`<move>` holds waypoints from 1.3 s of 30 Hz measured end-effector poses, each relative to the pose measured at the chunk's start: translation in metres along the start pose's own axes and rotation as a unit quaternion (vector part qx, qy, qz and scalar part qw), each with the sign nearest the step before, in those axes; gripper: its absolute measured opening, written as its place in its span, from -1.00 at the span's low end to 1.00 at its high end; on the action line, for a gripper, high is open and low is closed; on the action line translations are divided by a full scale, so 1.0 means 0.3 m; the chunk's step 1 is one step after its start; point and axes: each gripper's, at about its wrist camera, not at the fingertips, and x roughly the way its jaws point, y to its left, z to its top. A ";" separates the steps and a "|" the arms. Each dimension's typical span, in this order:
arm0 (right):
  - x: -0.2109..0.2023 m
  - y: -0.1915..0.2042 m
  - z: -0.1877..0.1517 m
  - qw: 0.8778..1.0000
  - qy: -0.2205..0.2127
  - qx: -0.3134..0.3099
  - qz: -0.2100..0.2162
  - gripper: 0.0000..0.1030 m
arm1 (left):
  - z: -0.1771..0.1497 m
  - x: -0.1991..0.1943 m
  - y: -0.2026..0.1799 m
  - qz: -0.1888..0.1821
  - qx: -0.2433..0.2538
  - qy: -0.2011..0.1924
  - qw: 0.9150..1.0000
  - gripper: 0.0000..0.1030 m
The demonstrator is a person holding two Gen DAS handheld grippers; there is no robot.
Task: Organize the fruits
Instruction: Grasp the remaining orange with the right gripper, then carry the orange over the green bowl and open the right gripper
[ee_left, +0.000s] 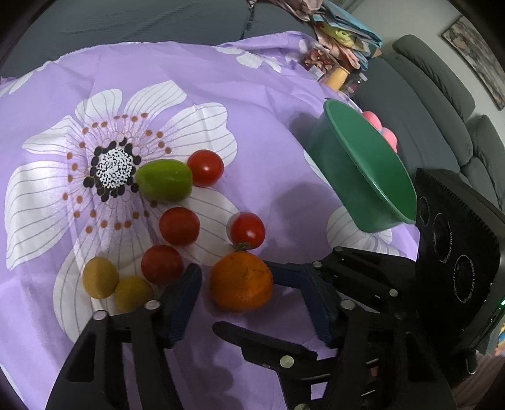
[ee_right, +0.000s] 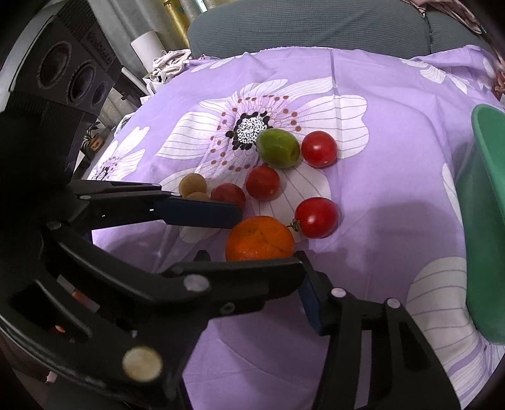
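An orange (ee_left: pixel 241 280) lies at the near end of a fruit cluster on the purple flowered cloth (ee_left: pixel 252 110). My left gripper (ee_left: pixel 249 274) is open, its fingers (ee_left: pixel 186 296) flanking the orange with cloth showing between pad and peel. My right gripper (ee_right: pixel 252 254) comes in crosswise from the right, also open; one pad (ee_left: pixel 281 270) is at the orange's (ee_right: pixel 260 236) right side and the other finger lies on its near side. Beyond are several red round fruits (ee_left: pixel 205 167), a green fruit (ee_left: pixel 164 184) and two yellow-brown ones (ee_left: pixel 100 277). A green bowl (ee_left: pixel 363 164) stands at the right.
Pink round things (ee_left: pixel 378 123) show behind the bowl's rim. A grey sofa (ee_left: pixel 435 94) lies beyond the table's right edge, and a pile of cloth and a yellow cup (ee_left: pixel 336 77) sit at the back. A grey chair back (ee_right: pixel 300 25) rises behind the table.
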 end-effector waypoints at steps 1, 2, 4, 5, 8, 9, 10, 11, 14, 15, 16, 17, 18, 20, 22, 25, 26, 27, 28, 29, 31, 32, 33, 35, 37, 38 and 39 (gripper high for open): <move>0.000 -0.001 0.001 1.000 0.000 0.000 -0.001 -0.07 | -0.001 0.002 0.001 -0.001 0.000 0.001 1.000 0.10; 0.001 -0.004 0.002 1.000 -0.001 0.001 -0.002 -0.08 | -0.001 0.004 0.001 0.000 -0.001 0.002 1.000 0.08; 0.001 -0.007 0.001 1.000 0.000 0.002 -0.005 -0.16 | 0.000 0.012 0.002 0.001 -0.002 0.005 1.000 0.07; 0.001 -0.006 0.002 1.000 -0.001 0.001 -0.005 -0.16 | -0.001 0.015 0.004 0.001 -0.003 0.007 1.000 0.03; 0.001 -0.006 0.002 1.000 -0.001 -0.001 -0.007 -0.17 | -0.001 0.026 0.004 0.003 -0.005 0.010 1.000 -0.02; 0.001 -0.007 0.002 1.000 -0.002 0.001 -0.006 -0.17 | -0.003 0.025 0.007 0.001 -0.007 0.010 1.000 -0.02; 0.001 -0.009 0.003 1.000 -0.003 0.003 -0.006 -0.17 | -0.004 0.027 0.009 0.001 -0.009 0.012 1.000 -0.07; -0.001 -0.009 0.001 1.000 -0.004 0.003 -0.007 -0.17 | -0.006 0.028 0.009 0.005 -0.009 0.012 1.000 -0.16; -0.010 -0.004 -0.003 1.000 -0.009 0.000 -0.011 -0.17 | -0.010 0.021 0.007 0.004 -0.010 0.011 1.000 -0.16; -0.014 -0.003 -0.003 1.000 -0.011 0.000 -0.011 -0.17 | -0.013 0.016 0.005 0.005 -0.009 0.009 1.000 -0.16; -0.019 -0.003 -0.004 1.000 -0.014 -0.001 -0.011 -0.18 | -0.014 0.012 0.002 0.005 -0.008 0.008 1.000 -0.16; -0.025 -0.002 -0.005 1.000 -0.016 0.000 -0.011 -0.18 | -0.015 0.007 -0.001 0.005 -0.007 0.007 1.000 -0.16; -0.032 -0.001 -0.005 1.000 -0.020 0.000 -0.011 -0.18 | -0.016 0.000 -0.006 0.006 -0.005 0.005 1.000 -0.16; -0.042 0.002 -0.007 1.000 -0.024 -0.002 -0.012 -0.18 | -0.016 -0.010 -0.017 0.008 -0.001 0.003 1.000 -0.16; -0.056 0.005 -0.011 1.000 -0.029 -0.003 -0.013 -0.18 | -0.017 -0.020 -0.031 0.010 0.003 0.000 1.000 -0.16; -0.081 0.007 -0.016 0.999 -0.037 -0.005 -0.013 -0.18 | -0.018 -0.035 -0.053 0.014 0.008 -0.003 1.000 -0.16; -0.090 0.008 -0.017 0.999 -0.040 -0.006 -0.014 -0.18 | -0.018 -0.040 -0.061 0.015 0.010 -0.005 1.000 -0.16; -0.103 0.009 -0.018 0.999 -0.045 -0.006 -0.015 -0.18 | -0.017 -0.046 -0.071 0.016 0.013 -0.006 1.000 -0.16; -0.113 0.011 -0.018 0.999 -0.049 -0.007 -0.016 -0.18 | -0.015 -0.052 -0.082 0.017 0.016 -0.009 1.000 -0.16; -0.124 0.012 -0.019 0.998 -0.053 -0.008 -0.016 -0.18 | -0.014 -0.056 -0.092 0.018 0.018 -0.010 1.000 -0.16; -0.145 0.015 -0.021 0.998 -0.061 -0.009 -0.018 -0.18 | -0.010 -0.066 -0.117 0.021 0.025 -0.015 0.999 -0.16; -0.153 0.014 -0.021 0.998 -0.065 -0.010 -0.018 -0.18 | -0.008 -0.072 -0.127 0.022 0.028 -0.017 0.999 -0.16; -0.165 0.013 -0.022 0.997 -0.070 -0.010 -0.018 -0.18 | -0.005 -0.078 -0.138 0.024 0.032 -0.020 0.999 -0.16; -0.186 0.011 -0.024 0.997 -0.079 -0.010 -0.018 -0.18 | -0.004 -0.092 -0.155 0.026 0.038 -0.025 0.999 -0.16; -0.209 0.009 -0.027 0.996 -0.088 -0.010 -0.020 -0.18 | 0.003 -0.102 -0.178 0.029 0.046 -0.029 0.998 -0.16; -0.222 0.007 -0.028 0.995 -0.093 -0.011 -0.021 -0.18 | 0.006 -0.108 -0.190 0.031 0.050 -0.032 0.998 -0.16; -0.230 0.005 -0.028 0.995 -0.097 -0.011 -0.022 -0.18 | 0.010 -0.110 -0.199 0.032 0.053 -0.033 0.998 -0.16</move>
